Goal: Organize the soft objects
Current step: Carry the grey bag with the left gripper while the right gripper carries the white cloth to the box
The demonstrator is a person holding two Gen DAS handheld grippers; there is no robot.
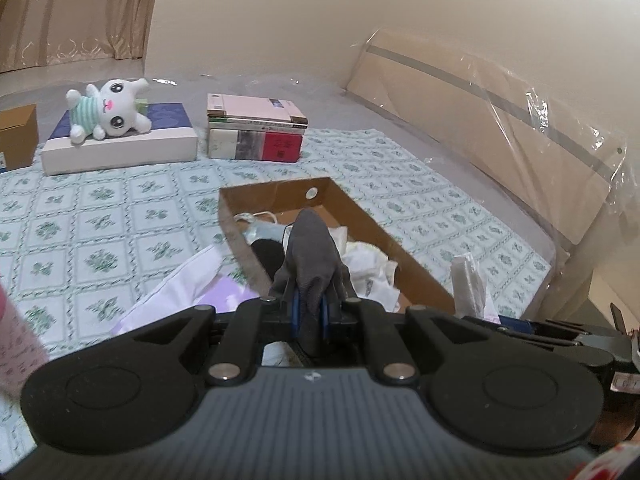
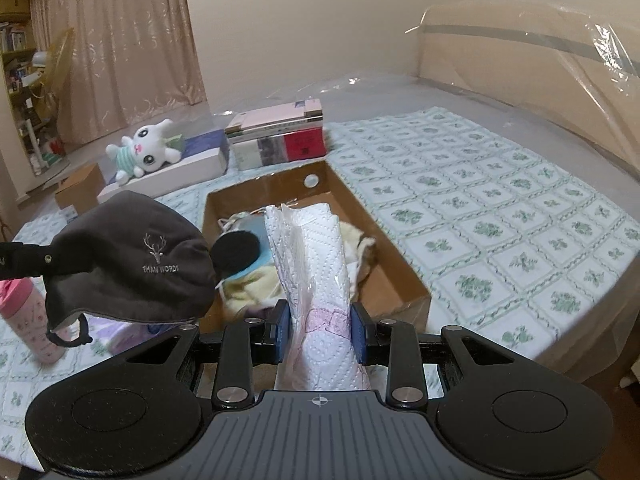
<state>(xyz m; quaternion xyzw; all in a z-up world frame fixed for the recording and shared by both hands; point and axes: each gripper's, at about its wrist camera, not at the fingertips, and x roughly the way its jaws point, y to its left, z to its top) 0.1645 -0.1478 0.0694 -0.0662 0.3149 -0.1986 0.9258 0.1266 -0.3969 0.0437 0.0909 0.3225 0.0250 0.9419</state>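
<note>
My left gripper [image 1: 310,314] is shut on a grey face mask [image 1: 314,256] and holds it above the near end of the open cardboard box [image 1: 404,252]. The mask also shows in the right wrist view [image 2: 128,258], hanging left of the box [image 2: 384,236]. My right gripper [image 2: 320,336] is shut on a pack of paper towels in plastic wrap [image 2: 316,264], held upright over the box's near end. Inside the box lie white and cream cloths [image 1: 368,268] and a black round pad [image 2: 236,250].
A white plush bunny [image 1: 108,108] lies on a flat white box [image 1: 120,144] at the bed's far side, next to a stack of books [image 1: 256,128]. A brown carton [image 1: 16,136] stands far left. A pink bottle [image 2: 24,320] stands near left. The plastic-wrapped headboard [image 1: 500,120] is on the right.
</note>
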